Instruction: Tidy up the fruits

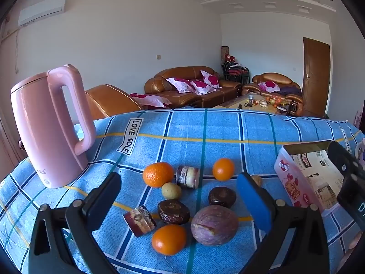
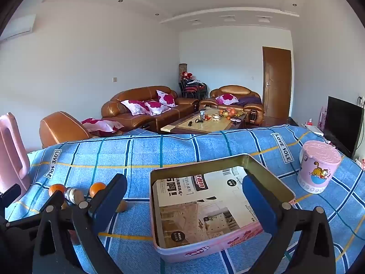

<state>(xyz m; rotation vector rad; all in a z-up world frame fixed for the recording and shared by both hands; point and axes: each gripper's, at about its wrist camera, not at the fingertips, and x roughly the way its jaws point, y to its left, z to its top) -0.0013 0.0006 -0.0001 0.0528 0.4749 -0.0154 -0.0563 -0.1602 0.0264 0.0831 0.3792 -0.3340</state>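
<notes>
Fruit sorting not yet begun: both tongs released, tin empty

Tabletop [image 1: 205,127]: covered with a blue checked cloth. It carries everything below.

Pink kettle [image 1: 48,127]: upright at the far left, well apart from the fruit. It is no obstacle to the step.

Pink tin [image 2: 205,248]: open, lined with printed paper, nothing in it. It sits to the right of the fruit cluster, directly under the right tongs [image 2: 184,203], whose jaws stand wide apart and hold nothing. Judged to be the receiving container.

Pink cartoon tub [image 2: 318,166]: lidded, beyond the tin on the right, not involved.

Left tongs [image 1: 184,196]: jaws spread fully, empty, angled down over the cluster.

Passion fruit [image 1: 214,225]: purple, wrinkled, nearest the tongs, touching or just beside a chocolate cake [image 1: 174,211].

Oranges: one near [image 1: 168,239], one at the far left [image 1: 158,174], one at the far right [image 1: 223,169].

Small yellowish fruit [image 1: 171,190]: lies between the far left orange and the wrapped snacks.

Recommendation: the fruit lies mixed with cakes and wrapped snacks, so take one fruit at a time. The near orange sits clear at the front; it is the best first pick. Centre the jaws across its widest part, close gently since round fruit rolls, lift straight up, then carry it right to the tin
</notes>
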